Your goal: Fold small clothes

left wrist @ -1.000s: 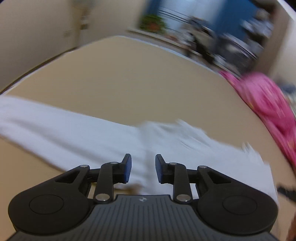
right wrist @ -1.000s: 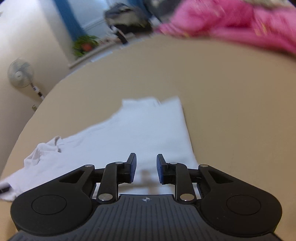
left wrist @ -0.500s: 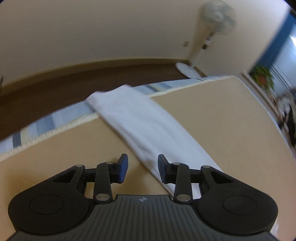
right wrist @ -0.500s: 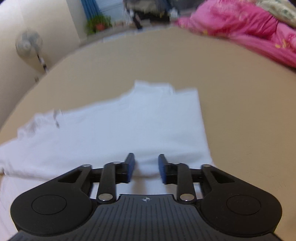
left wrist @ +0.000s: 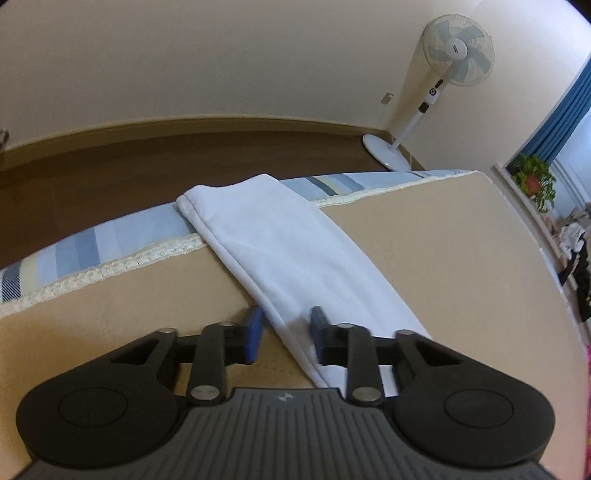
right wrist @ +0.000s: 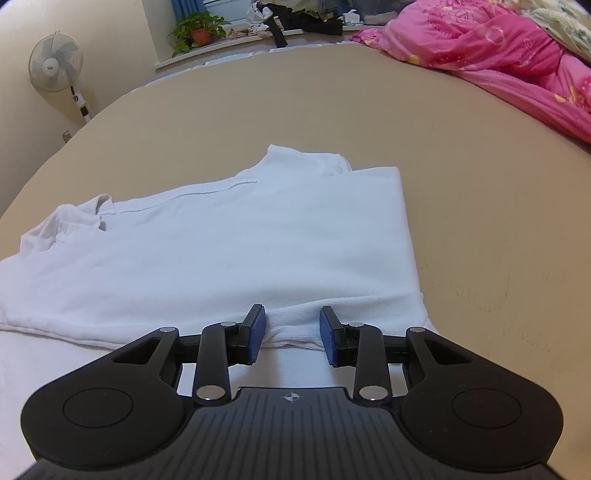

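Observation:
A white garment point(right wrist: 229, 236) lies partly folded on the tan bed surface point(right wrist: 461, 206). Its long white sleeve point(left wrist: 284, 251) runs across the bed edge in the left wrist view, its cuff hanging over the striped sheet. My left gripper point(left wrist: 286, 332) is open, its jaws either side of the sleeve's hemmed edge, low over the bed. My right gripper point(right wrist: 291, 332) is open, its jaws at the near folded hem of the garment body. Whether the pads touch the cloth is unclear.
A pink quilt point(right wrist: 498, 55) lies at the far right of the bed. A standing fan point(left wrist: 436, 81) stands on the brown floor past the bed edge. A potted plant point(right wrist: 197, 31) and dark items sit on the window sill.
The left gripper has swung left from the garment's body to the sleeve near the bed edge. The right gripper has moved closer to the near hem. Both stay open.

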A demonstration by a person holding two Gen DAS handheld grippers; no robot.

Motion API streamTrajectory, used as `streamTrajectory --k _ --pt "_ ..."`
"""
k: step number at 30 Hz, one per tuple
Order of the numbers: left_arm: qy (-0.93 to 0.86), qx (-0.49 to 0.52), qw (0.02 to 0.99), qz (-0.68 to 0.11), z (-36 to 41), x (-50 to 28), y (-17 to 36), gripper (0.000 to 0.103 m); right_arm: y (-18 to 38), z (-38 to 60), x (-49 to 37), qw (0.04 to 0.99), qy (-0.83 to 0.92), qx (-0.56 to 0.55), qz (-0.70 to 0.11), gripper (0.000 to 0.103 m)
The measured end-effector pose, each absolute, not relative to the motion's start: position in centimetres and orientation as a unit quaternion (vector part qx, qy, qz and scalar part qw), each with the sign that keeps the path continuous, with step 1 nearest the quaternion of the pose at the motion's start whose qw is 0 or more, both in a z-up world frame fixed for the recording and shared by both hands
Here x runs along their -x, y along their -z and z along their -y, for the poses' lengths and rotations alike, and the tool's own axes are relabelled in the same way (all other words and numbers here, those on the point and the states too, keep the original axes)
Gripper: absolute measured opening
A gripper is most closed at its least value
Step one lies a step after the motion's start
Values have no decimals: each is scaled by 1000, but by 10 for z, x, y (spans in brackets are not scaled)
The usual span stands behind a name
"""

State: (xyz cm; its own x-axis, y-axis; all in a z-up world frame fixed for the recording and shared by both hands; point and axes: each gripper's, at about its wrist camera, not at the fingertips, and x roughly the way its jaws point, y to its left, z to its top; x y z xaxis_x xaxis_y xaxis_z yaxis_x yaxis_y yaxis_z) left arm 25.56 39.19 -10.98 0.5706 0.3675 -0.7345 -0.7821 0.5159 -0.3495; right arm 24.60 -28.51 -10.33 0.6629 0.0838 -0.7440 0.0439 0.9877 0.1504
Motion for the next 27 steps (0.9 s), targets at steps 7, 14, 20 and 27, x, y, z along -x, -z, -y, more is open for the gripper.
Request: streamTrajectory --k 7,14,20,27 --pt "-361 257 855 -270 -357 -268 77 3 100 286 -246 907 -11 -88 -412 34" --pt "-124 73 979 -145 -119 -259 -19 3 95 287 -245 910 -17 -107 -401 34" --pt "202 -74 946 -241 79 -212 32 40 94 290 -245 911 -18 -129 -392 34" --pt "87 -104 939 -315 10 -197 4 40 92 307 -247 904 -30 -199 -378 35"
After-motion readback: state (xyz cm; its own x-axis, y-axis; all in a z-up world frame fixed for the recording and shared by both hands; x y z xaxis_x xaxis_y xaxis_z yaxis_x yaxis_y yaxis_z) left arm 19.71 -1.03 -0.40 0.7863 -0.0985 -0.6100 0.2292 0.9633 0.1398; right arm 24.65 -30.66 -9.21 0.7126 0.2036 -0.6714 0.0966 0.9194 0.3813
